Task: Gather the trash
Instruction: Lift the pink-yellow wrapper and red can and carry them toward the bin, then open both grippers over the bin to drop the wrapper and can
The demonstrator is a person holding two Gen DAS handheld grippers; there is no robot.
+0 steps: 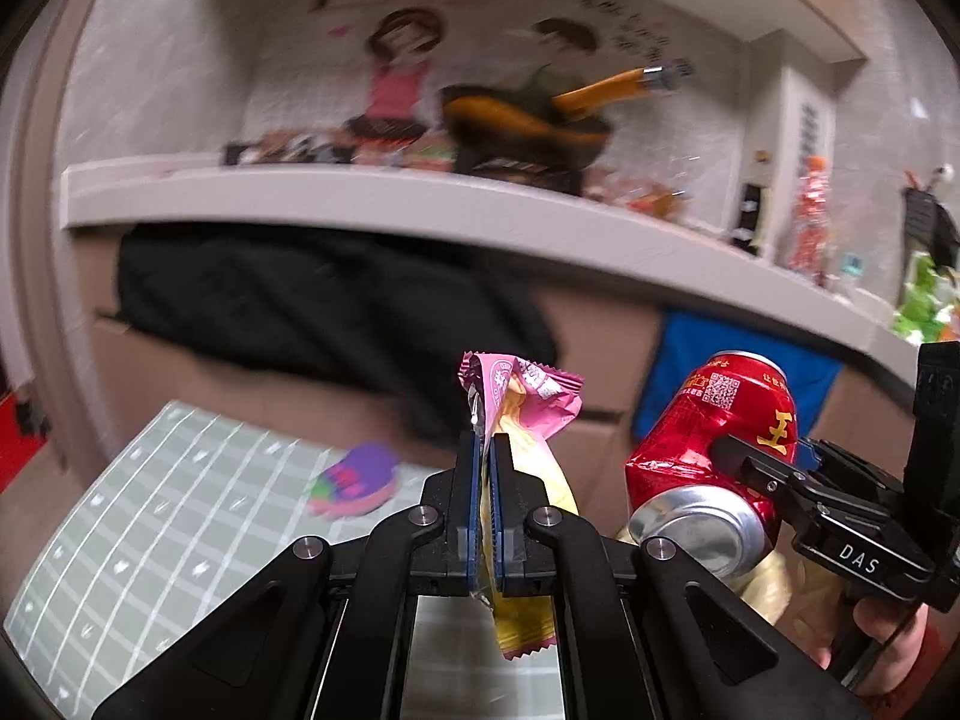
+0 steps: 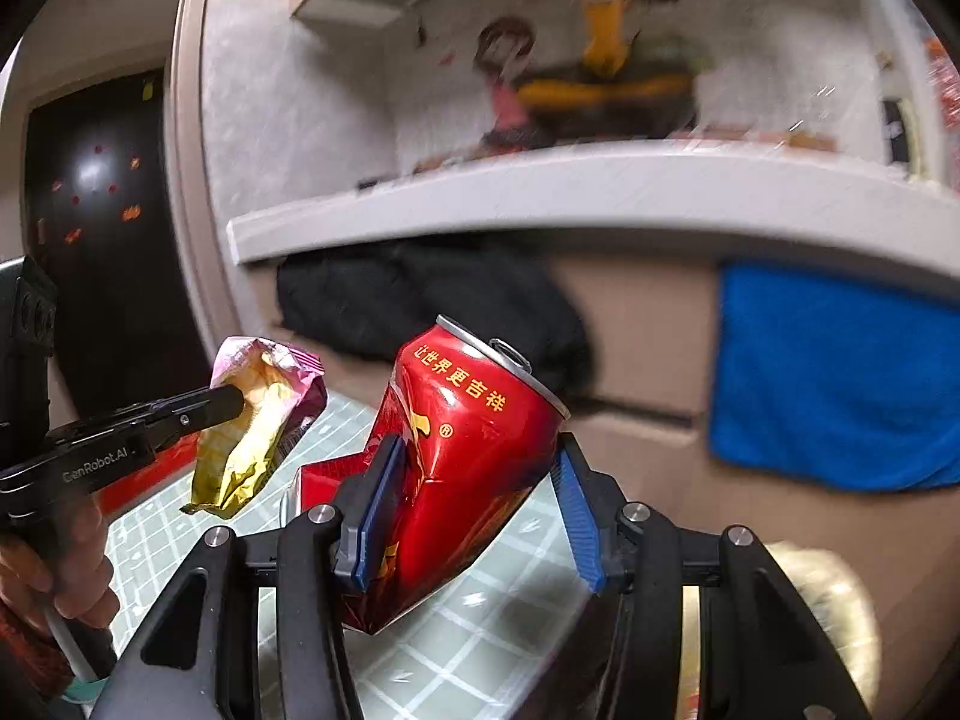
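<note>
Left gripper [image 1: 485, 450]: your fingers are pinched nearly flat on the pink and yellow snack wrapper [image 1: 528, 420]. The crumpled top sticks out above the pads and the tail hangs below them. That thin film can slide, so keep the pinch firm and don't swing the hand.

Right gripper [image 2: 474, 480]: clamped across the waist of the crushed red can [image 2: 462, 456]. The left blue pad [image 2: 378, 510] presses into the dent. The right pad seems to touch only near the can's shoulder, so the hold looks lopsided. The can is tilted, opening up and away from you. Carry it level and slowly, since a dented wall may twist between the pads. Do not squeeze harder; the metal would likely just fold more.

Both pieces are lifted, side by side, above the grid-patterned green mat [image 1: 150, 498]. A small purple and pink object [image 1: 354, 480] lies on the mat further out; too blurred to name, possibly more trash.

Beyond: a brown cabinet front with a black cloth [image 1: 288, 312] and a blue cloth [image 2: 834, 384] hanging under a white counter edge [image 1: 420, 210]. Clutter on the counter is blurred.

No bin shows in either view. Find it before you move, then release one hand at a time, low over the opening.
</note>
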